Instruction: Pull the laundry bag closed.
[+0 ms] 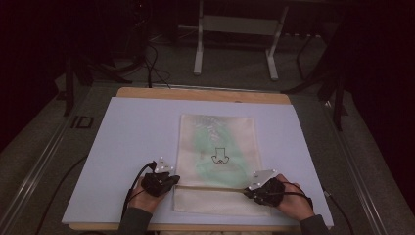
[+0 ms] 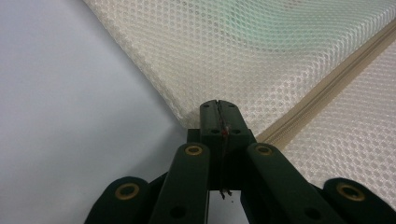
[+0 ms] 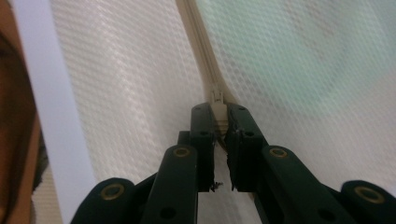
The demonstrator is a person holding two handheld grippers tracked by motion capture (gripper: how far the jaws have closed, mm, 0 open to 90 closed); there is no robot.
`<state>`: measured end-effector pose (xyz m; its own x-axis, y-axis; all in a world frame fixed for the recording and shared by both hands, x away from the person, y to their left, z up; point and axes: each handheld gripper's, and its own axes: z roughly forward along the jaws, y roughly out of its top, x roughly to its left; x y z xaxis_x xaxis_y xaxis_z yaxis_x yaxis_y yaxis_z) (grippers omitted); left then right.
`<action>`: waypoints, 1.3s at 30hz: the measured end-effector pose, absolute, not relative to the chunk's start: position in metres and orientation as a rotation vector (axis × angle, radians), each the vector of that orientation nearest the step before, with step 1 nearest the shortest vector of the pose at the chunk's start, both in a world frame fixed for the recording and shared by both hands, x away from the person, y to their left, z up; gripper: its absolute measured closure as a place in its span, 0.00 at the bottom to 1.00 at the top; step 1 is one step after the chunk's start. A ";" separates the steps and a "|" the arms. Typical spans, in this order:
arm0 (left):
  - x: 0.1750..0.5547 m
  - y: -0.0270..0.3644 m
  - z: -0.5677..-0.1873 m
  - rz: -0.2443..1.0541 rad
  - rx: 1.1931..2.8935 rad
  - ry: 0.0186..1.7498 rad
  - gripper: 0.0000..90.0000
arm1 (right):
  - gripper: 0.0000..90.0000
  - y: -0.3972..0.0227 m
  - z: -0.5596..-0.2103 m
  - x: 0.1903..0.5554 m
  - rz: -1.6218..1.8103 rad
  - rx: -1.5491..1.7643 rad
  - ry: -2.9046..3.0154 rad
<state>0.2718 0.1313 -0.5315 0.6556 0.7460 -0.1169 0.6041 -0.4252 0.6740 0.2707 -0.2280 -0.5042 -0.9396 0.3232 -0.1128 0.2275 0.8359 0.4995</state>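
Observation:
A cream mesh bag (image 1: pixel 218 128) lies flat on the pale sheet, with something green (image 1: pixel 203 142) and a small black drawing (image 1: pixel 219 156) showing through it. A zipper (image 1: pixel 210 187) runs across its near part. My left gripper (image 1: pixel 174 180) is shut on the bag's left edge (image 2: pixel 187 112) by the zipper's end (image 2: pixel 327 88); its tip (image 2: pixel 218 106) pinches the mesh. My right gripper (image 1: pixel 247 192) sits at the zipper's right end. Its jaws (image 3: pixel 219 112) are shut on the zipper pull (image 3: pixel 217 99), and the zipper tape (image 3: pixel 198 42) runs away from it.
The pale sheet (image 1: pixel 137 142) covers a wooden tabletop (image 1: pixel 195 93). A strip of sheet (image 3: pixel 56 116) and the wooden edge lie close beside my right gripper. Beyond the table stand a white frame (image 1: pixel 198 49), dark stands and floor cables (image 1: pixel 154 68).

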 end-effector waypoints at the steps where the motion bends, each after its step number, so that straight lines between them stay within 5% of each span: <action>1: 0.272 0.131 -0.532 0.259 2.167 1.041 1.00 | 0.92 -0.230 -0.504 0.271 0.737 0.437 2.822; 39: 0.271 0.131 -0.531 0.261 2.167 1.044 1.00 | 0.91 -0.278 -0.505 0.279 0.780 0.620 2.787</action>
